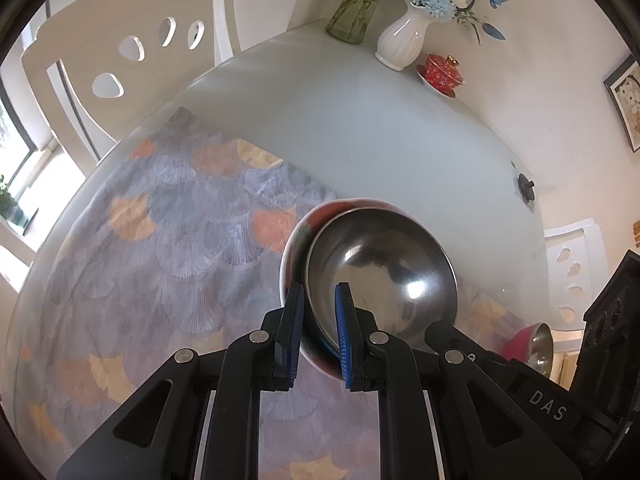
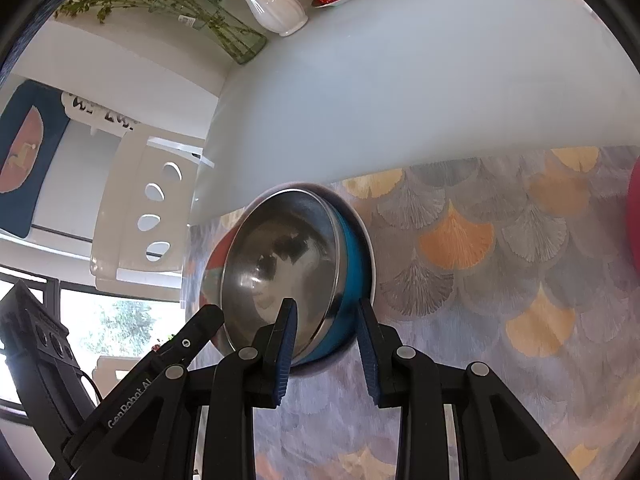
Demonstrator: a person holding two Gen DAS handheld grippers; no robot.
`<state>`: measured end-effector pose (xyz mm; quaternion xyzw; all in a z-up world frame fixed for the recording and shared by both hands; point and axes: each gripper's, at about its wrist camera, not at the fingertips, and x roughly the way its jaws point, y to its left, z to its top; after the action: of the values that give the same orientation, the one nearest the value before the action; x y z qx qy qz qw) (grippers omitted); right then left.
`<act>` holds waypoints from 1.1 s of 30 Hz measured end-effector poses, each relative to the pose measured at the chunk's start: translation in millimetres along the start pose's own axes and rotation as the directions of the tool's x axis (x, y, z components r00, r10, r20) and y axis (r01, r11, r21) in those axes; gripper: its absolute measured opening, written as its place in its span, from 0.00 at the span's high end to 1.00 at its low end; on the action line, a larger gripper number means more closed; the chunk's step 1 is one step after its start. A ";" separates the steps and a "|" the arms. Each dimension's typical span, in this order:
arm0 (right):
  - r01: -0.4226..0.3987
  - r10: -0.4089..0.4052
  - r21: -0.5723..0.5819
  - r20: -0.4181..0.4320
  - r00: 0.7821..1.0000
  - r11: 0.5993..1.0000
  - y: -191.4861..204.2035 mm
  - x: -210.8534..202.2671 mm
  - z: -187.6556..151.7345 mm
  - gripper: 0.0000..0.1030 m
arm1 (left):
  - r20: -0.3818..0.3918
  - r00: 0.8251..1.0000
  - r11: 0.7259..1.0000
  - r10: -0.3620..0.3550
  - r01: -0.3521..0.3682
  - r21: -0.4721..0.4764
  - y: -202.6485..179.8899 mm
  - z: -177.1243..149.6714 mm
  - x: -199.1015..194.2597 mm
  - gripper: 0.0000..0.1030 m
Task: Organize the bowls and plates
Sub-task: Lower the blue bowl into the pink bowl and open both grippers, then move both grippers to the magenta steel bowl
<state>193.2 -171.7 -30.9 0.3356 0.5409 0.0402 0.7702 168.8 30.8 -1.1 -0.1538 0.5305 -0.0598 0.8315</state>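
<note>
On the patterned cloth [image 1: 168, 216] that covers the near part of the table [image 1: 360, 132], a steel bowl [image 1: 384, 272] is seen sitting inside a red bowl [image 1: 320, 216]. The steel bowl has a blue outside, which is shown in the right wrist view. The pair of bowls is gripped from two sides.

The near rim of the two bowls is pinched by the left gripper [image 1: 318, 332]. One blue pad is pressed on the outside of the red bowl and the other pad is placed inside the steel bowl, so the fingers are clenched on both rims together.

The right gripper [image 2: 326, 344] is seen at another part of the rim. One finger is set inside the steel bowl and the other is held on the blue outside. The rim is held between them.

Far back on the table, a white vase [image 1: 404, 38] with blue flowers is stood beside a glass vase [image 1: 354, 8] with green stems. A red lidded cup [image 1: 442, 72] on a saucer is placed near the white vase. A white chair [image 1: 120, 52] is seen behind the table.
</note>
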 end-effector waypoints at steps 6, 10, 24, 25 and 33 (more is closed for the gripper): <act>0.093 -0.093 0.021 -0.016 0.996 0.995 -9.5 4.4 -7.3 0.60 | -0.007 1.000 1.000 -0.010 0.010 -0.003 2.6 -2.4 -8.4 0.87; 0.044 -0.039 0.116 -0.041 0.998 0.992 -32.6 14.7 -12.3 0.59 | -0.015 1.000 1.000 -0.023 0.023 -0.003 8.4 -3.2 -14.9 0.87; 0.042 -0.043 0.164 0.007 0.999 0.986 -62.2 -36.9 -38.6 0.58 | -0.033 0.998 0.998 -0.053 0.054 0.024 -13.7 -15.7 -30.9 0.79; 0.039 -0.041 0.164 0.007 0.999 0.986 -65.9 -38.8 -37.7 0.58 | -0.035 0.998 0.998 -0.052 0.053 0.032 -21.7 -20.4 -32.0 0.75; -0.018 0.018 0.204 0.003 1.000 0.979 -112.7 -67.4 -41.2 0.57 | -0.098 0.995 0.996 -0.005 0.014 0.088 -77.5 -53.1 -21.8 0.21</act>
<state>96.0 -267.8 -47.5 0.4178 0.5388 -0.0088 0.7315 116.6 -47.0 21.7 -0.1162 0.5666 -0.0948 0.8102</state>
